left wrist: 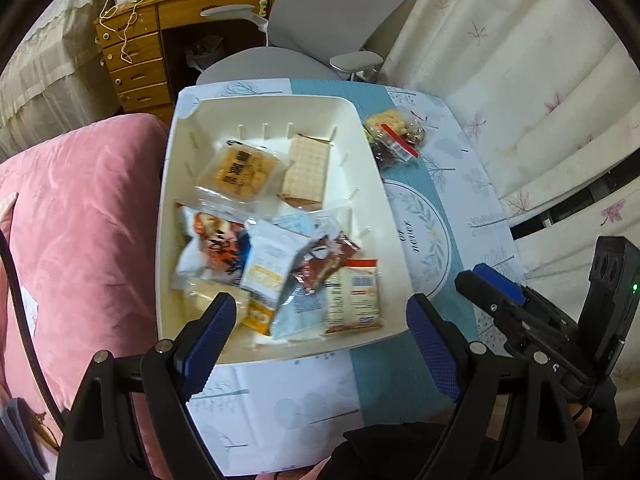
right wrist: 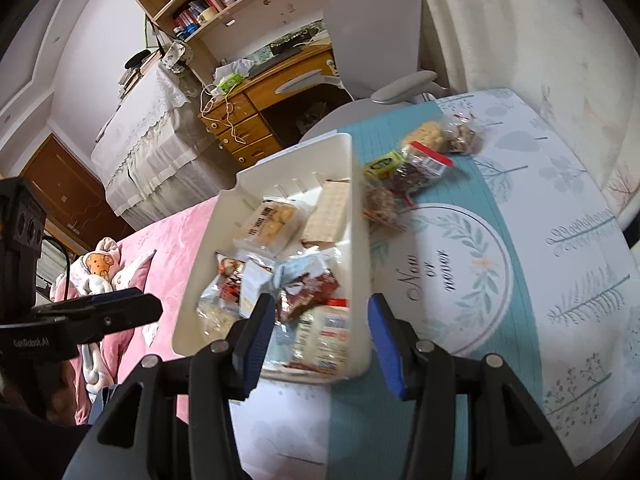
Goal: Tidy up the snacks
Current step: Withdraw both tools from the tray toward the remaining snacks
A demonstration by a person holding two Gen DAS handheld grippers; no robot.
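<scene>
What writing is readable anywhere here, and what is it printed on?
"Now or never": on the round emblem of the tablecloth.
"GenRobot.AI": on the left gripper, as the right wrist view shows it.
Snack packets in the white bin: print and barcodes too blurred to read.
Book spines on the shelf: too small.
</scene>
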